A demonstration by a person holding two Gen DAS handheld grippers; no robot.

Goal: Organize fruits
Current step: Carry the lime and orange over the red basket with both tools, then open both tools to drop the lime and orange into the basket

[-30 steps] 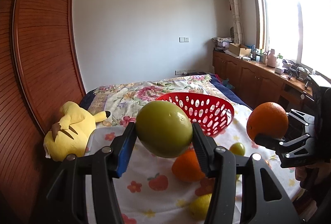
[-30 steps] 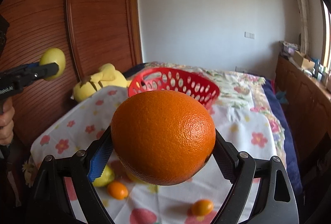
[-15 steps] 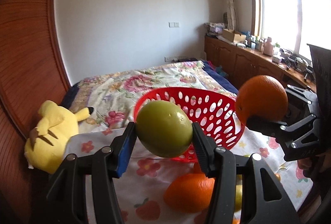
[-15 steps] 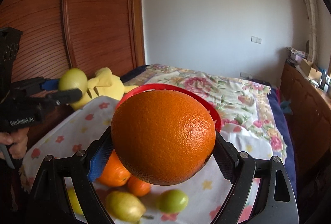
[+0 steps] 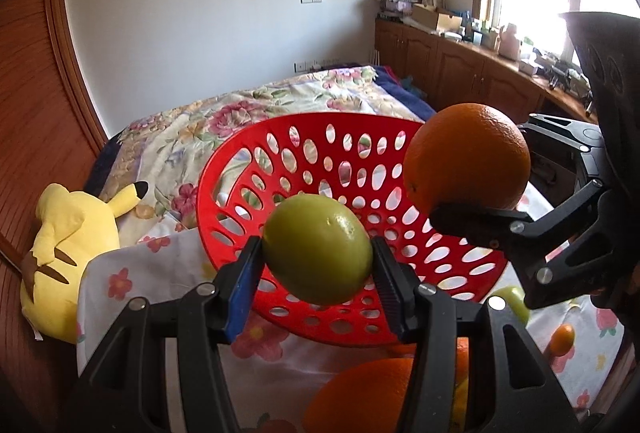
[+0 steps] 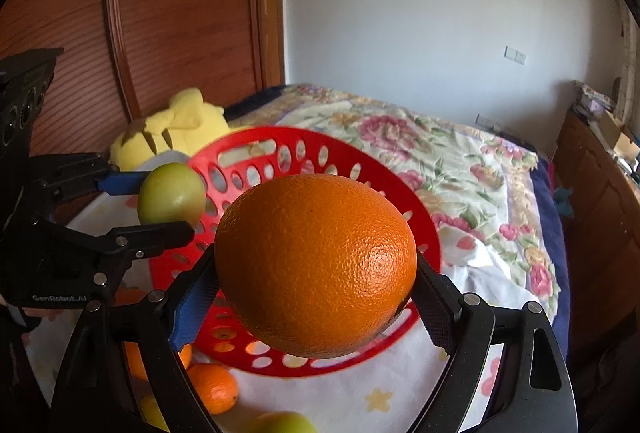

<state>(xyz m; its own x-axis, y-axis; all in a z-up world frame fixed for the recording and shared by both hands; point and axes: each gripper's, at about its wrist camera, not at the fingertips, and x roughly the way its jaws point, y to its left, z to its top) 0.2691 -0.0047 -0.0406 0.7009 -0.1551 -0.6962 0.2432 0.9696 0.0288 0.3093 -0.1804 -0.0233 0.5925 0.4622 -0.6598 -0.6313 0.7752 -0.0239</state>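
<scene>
From the left wrist view, the left claw point(image 5: 318, 265) is clamped on a green fruit point(image 5: 318, 247), pads pressing its two sides, and holds it in the air in front of the near rim of the red basket point(image 5: 248, 169). The basket sits tilted on the bed point(image 5: 168, 129), its open side facing the camera. To the right, the right claw point(image 5: 476, 215) carries a large orange point(image 5: 466, 157) by the basket's right rim. More fruit lies loose on the flowered cloth point(image 5: 132, 273) below: another orange point(image 5: 360, 393) at the bottom edge, a small one point(image 5: 562, 339) and a green one point(image 5: 514, 303) at right. A yellow plush toy point(image 5: 68, 233) lies well to the left.

To do this well, I judge each fruit should be carried past the rim and low over the bowl before the pads ease apart, since a drop from height could bounce off the sloped, perforated plastic.

From the right wrist view, the right claw point(image 6: 316, 293) grips the orange point(image 6: 316, 277) firmly at its widest part; the fruit hides most of the basket point(image 6: 400, 173) floor, so whether it is directly over the bowl is hard to say. The left claw point(image 6: 172, 201) holds the green fruit point(image 6: 172, 195) at the basket's left rim. The two are close; releasing one at a time would avoid a knock.
</scene>
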